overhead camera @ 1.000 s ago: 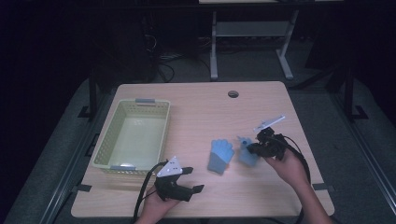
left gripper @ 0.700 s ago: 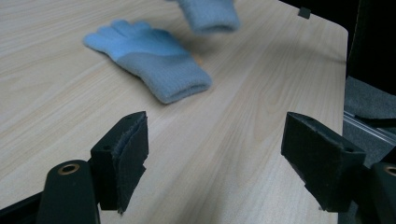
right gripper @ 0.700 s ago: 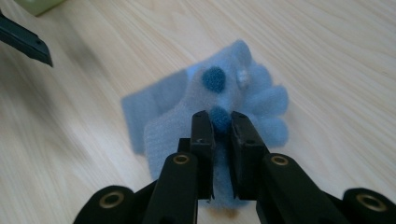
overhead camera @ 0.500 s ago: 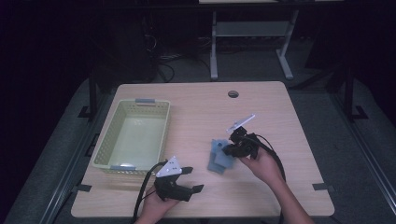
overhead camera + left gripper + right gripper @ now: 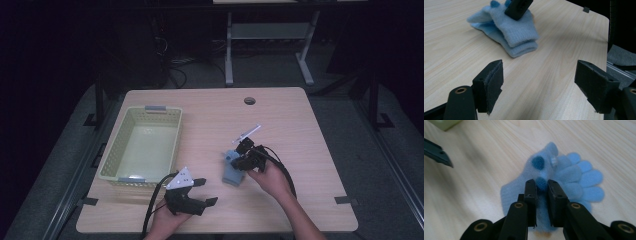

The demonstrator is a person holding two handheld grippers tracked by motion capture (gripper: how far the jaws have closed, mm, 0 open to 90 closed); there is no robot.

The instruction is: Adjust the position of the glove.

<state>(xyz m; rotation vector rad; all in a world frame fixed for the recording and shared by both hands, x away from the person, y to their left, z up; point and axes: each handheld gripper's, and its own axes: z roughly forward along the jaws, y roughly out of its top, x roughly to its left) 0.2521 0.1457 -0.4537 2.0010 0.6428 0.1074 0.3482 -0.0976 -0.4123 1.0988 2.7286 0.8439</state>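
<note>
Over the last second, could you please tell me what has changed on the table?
The right gripper moved left across the table, dragging the blue gloves with it toward the left gripper; its jaws are pinched on the fabric. The left gripper stayed where it was, jaws wide open, and the basket has not moved.

The gloves (image 5: 554,182) are a pair of light blue fleece gloves lying flat on the table, one stacked on the other. Their fingers fan out beyond and to the right of the right gripper's (image 5: 541,185) jaws. Two dark blue round patches sit on the upper glove, one pinched between those nearly closed jaws. The pair lies well ahead of the left gripper's (image 5: 539,75) wide-apart jaws.
</note>
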